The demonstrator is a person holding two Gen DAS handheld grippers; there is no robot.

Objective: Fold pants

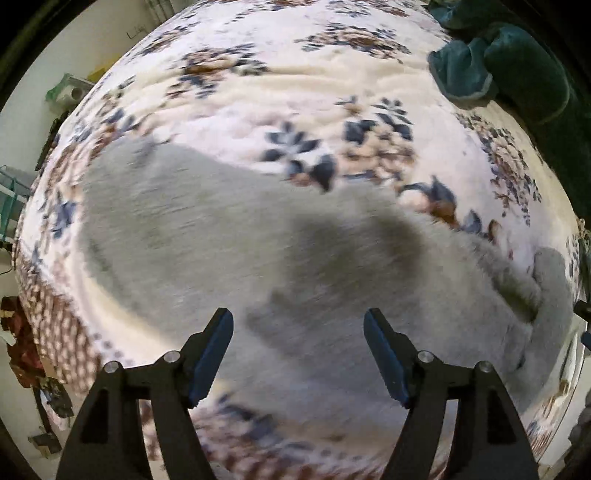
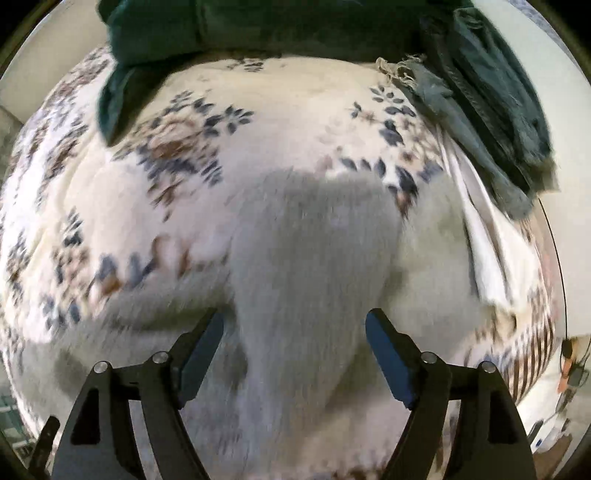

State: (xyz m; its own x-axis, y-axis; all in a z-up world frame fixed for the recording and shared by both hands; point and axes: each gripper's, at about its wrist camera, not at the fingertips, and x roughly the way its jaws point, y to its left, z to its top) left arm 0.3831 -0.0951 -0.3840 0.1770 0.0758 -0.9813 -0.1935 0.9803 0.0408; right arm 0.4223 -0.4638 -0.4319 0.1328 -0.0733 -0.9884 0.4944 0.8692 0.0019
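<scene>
Light grey pants (image 1: 207, 229) lie spread on a floral bedspread (image 1: 295, 85). In the left wrist view they run from the left to the right edge, where the cloth bunches. My left gripper (image 1: 298, 321) is open and empty, just above the grey cloth. In the right wrist view the pants (image 2: 314, 251) fill the lower middle, with a raised fold running between the fingers. My right gripper (image 2: 294, 321) is open and empty, its fingers either side of that fold. Both views are blurred by motion.
A dark green blanket (image 1: 517, 66) lies bunched at the far right of the bed; it also shows across the top of the right wrist view (image 2: 258, 26). A grey-green frayed cloth (image 2: 480, 122) lies at the bed's right edge. The bed's left edge (image 1: 44, 295) drops to cluttered floor.
</scene>
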